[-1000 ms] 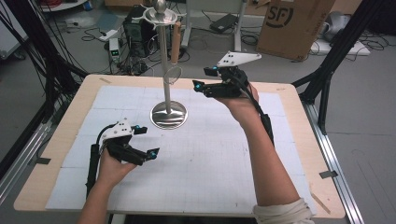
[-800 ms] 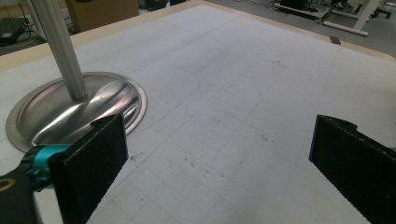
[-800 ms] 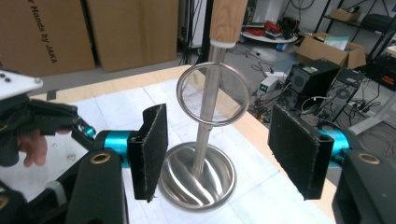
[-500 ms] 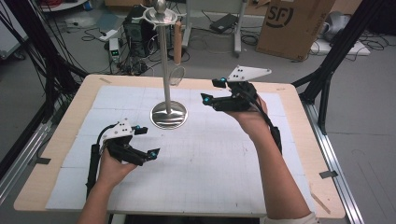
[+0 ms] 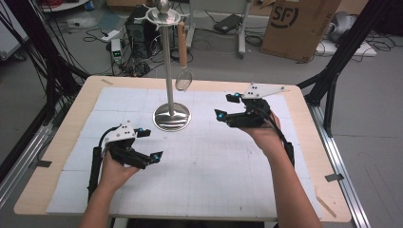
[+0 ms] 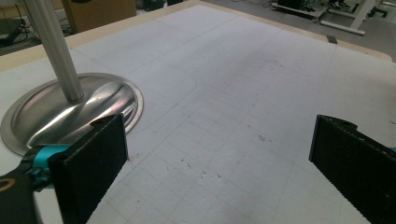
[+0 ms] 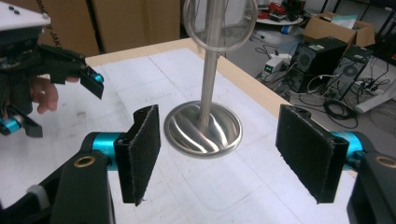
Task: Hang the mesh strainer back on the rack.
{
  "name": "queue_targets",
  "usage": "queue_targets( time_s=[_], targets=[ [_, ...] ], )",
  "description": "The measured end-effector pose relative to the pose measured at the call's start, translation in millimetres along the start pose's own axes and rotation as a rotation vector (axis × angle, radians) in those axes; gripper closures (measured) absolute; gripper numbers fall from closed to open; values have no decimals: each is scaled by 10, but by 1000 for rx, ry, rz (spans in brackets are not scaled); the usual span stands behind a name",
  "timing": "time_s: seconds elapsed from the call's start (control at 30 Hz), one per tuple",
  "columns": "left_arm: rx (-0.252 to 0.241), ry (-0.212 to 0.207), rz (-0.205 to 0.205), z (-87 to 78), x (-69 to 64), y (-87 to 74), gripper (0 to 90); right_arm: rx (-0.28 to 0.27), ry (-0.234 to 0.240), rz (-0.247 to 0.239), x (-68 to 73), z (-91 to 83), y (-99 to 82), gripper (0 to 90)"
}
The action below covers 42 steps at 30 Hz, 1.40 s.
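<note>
A metal stand (image 5: 171,90) rises from a domed base near the far middle of the table (image 5: 57,147); a small strainer (image 5: 184,78) with a wooden handle hangs from the dish-shaped top of the stand, its mesh bowl beside the pole and clear of the table. Judged from this layout, the hanging of the strainer appears complete, and what remains is for the hands to draw away. The right gripper (image 5: 227,105) sits to the right of the stand, apart from the strainer; its jaws have just been opening and stand well apart with nothing between them, the pole and base showing through the gap in the right gripper view (image 7: 212,154). The left gripper (image 5: 148,144) hovers low over the near left of the table, jaws spread wide and empty (image 6: 217,154), just beside the base. Containers: the shallow dish at the stand's top carries a ball finial; the strainer's mesh bowl (image 7: 219,23) appears empty.
</note>
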<state>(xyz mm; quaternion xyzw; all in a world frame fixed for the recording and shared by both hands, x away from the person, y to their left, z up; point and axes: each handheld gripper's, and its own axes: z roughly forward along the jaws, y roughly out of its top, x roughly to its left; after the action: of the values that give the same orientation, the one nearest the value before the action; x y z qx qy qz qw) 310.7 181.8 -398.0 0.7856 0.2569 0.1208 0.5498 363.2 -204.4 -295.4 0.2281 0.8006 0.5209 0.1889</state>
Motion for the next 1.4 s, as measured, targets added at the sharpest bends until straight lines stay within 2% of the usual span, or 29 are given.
queue_targets(
  time_s=[0.3,0.5,0.83,1.0,1.23,1.4],
  targets=[
    [5,-5,0,18,-9,-5,51,10,-3,33,-10,-57,-277,280],
    [6,-7,2,21,-11,-5,50,16,-2,32,17,-85,-389,268],
    [1,-15,-3,26,-5,-6,50,13,7,70,49,-125,-582,244],
    [-9,-21,-6,18,1,-4,51,36,15,81,64,-126,-678,228],
    [-17,-29,-10,40,3,6,51,31,2,111,48,-210,-825,211],
    [-4,-31,-4,54,2,1,50,35,-6,132,42,-237,-972,200]
  ],
)
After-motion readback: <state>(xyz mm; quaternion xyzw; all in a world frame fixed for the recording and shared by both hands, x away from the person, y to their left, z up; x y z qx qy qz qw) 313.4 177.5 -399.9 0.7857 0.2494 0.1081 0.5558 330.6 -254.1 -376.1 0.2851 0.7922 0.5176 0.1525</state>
